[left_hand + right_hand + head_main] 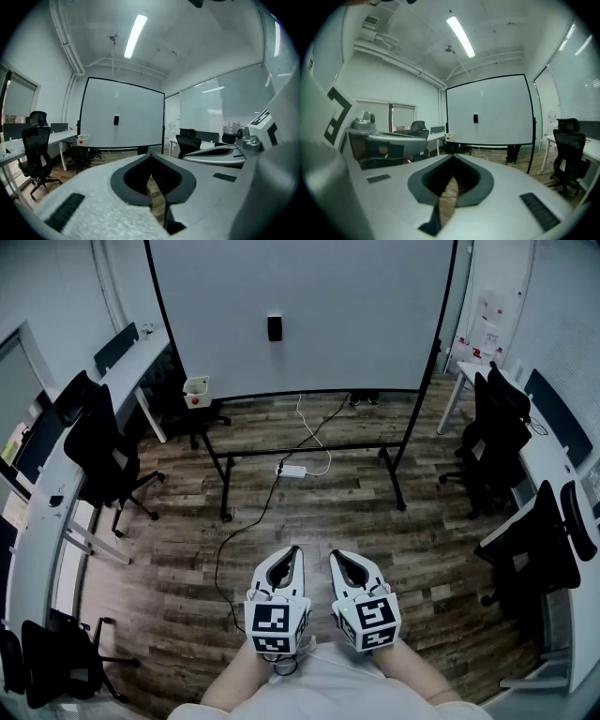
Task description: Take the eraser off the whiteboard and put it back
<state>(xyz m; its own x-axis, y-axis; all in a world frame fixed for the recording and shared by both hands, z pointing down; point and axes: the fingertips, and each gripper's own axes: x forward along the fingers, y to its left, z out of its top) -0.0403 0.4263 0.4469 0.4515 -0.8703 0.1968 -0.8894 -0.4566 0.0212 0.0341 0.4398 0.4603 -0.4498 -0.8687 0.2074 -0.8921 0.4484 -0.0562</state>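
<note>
A small black eraser sticks to the middle of the big whiteboard across the room. It also shows as a dark block in the left gripper view as the eraser and in the right gripper view as the eraser. My left gripper and right gripper are side by side close to my body, far from the board. Both point at it, slightly downward. Each pair of jaws meets at the tips with nothing between: left gripper, right gripper.
The board's wheeled stand is on a wooden floor, with a power strip and cable beneath it. Black office chairs and desks line the left wall, more chairs the right. A small white bin sits left of the board.
</note>
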